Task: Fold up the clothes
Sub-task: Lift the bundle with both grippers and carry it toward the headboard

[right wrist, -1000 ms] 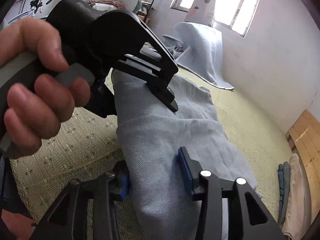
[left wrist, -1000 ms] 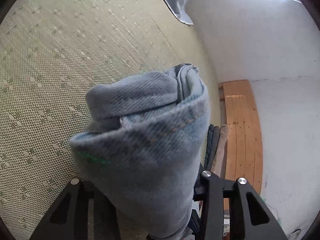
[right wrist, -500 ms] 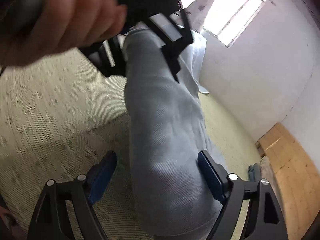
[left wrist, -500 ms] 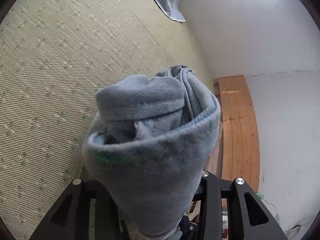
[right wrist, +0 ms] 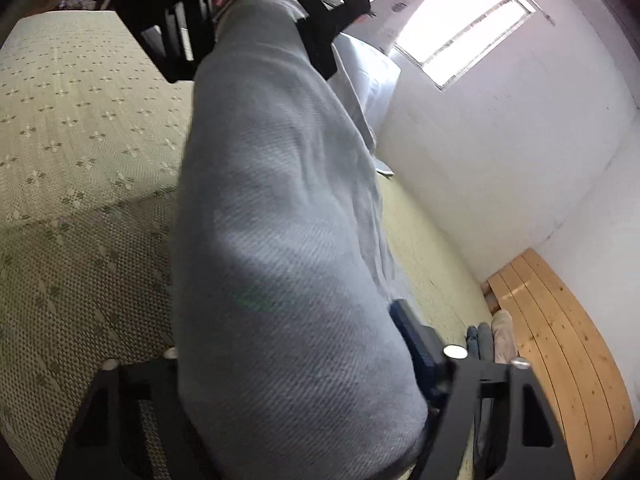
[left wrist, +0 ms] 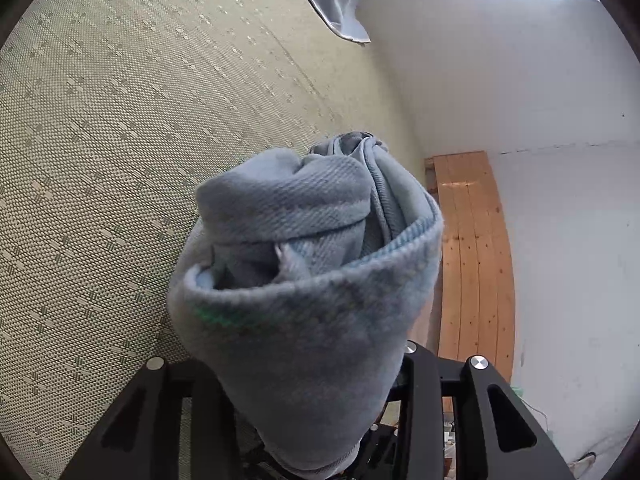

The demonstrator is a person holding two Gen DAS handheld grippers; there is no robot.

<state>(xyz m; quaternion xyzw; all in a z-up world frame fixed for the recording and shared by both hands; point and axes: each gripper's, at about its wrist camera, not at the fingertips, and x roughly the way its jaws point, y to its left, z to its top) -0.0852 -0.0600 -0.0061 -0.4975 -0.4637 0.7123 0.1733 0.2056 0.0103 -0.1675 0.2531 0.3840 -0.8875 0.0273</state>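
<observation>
A light blue twill garment [left wrist: 304, 280] is bunched into a thick roll, and my left gripper [left wrist: 304, 364] is shut on it; the cloth hides both of its pads. In the right wrist view the same garment [right wrist: 280, 240] hangs down from the left gripper [right wrist: 256, 20] at the top of the picture. It runs between the fingers of my right gripper [right wrist: 296, 356], whose jaws are closing on it. The blue right pad [right wrist: 412, 332] lies against the cloth, and the left finger is covered by it.
A pale green woven mat [left wrist: 120, 160] lies under everything. White walls and a window [right wrist: 460, 28] stand behind. Wooden planks [right wrist: 560, 340] run along the wall, with a small stack of folded clothes [right wrist: 490, 340] at their near end. A white draped sheet [right wrist: 368, 76] hangs farther back.
The right gripper let go, spread wide and sank lower along the hanging garment, and now narrows on it. The person's hand has left its view. The left gripper keeps its hold.
</observation>
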